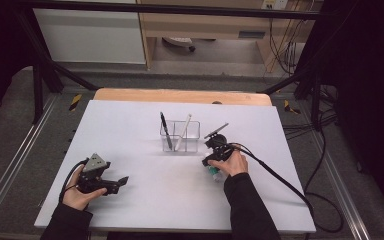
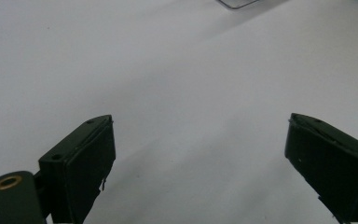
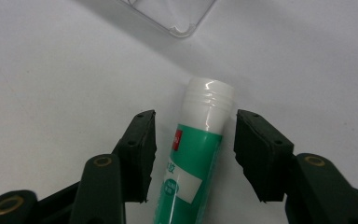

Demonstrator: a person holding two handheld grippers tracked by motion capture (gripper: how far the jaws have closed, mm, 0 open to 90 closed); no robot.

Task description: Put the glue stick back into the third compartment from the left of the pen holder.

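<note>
Right tongs (image 3: pixel 195 140) sat astride the glue stick (image 3: pixel 193 163) lying on the desk (image 1: pixel 145 195), jaws apart, pads not touching it. Stick lay near the clear holder (image 1: pixel 180 136), at its 4 o'clock. Left tongs (image 2: pixel 198 154) were wide open, nothing between.

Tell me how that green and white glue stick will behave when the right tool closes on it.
The glue stick lies flat on the white table, and its round body will probably roll if nudged sideways. Its glossy label may be a bit slippery. It looks like rigid plastic, so it should hold shape. The right tool straddles it with gaps showing on both sides.
</note>
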